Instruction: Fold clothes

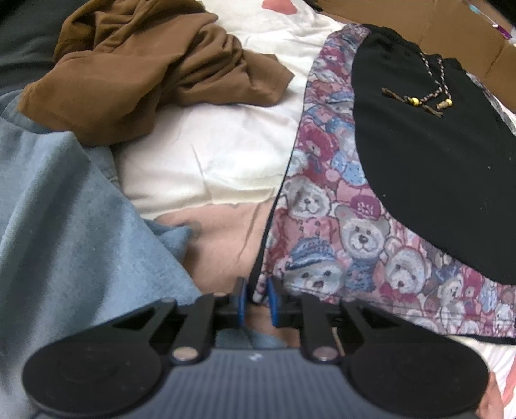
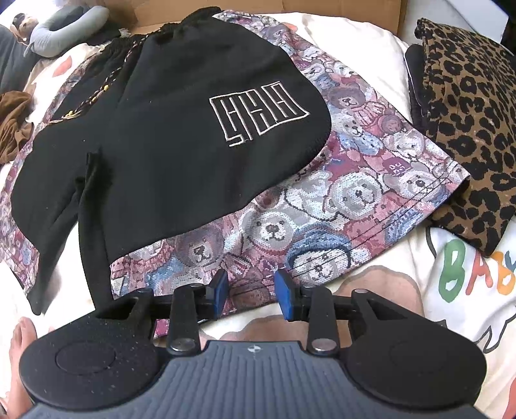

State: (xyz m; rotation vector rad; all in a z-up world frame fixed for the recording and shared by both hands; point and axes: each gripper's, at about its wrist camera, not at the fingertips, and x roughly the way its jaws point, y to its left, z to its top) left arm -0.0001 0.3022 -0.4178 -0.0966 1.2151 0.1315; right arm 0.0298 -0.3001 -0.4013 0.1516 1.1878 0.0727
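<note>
Shorts with a teddy-bear weave and black front panels lie flat on the bed sheet, a beaded drawstring at the waist. My left gripper points steeply down at the near corner of one leg hem, its blue pads close together with that corner between them. In the right wrist view the shorts show a white outlined logo on the black panel. My right gripper stands on the other leg's hem, pads further apart, with a ridge of bear fabric filling the gap between them.
A crumpled brown garment and a blue-grey garment lie left of the shorts. A leopard-print piece lies to the right. Cardboard stands behind the waist. A person's bare foot is at the lower left.
</note>
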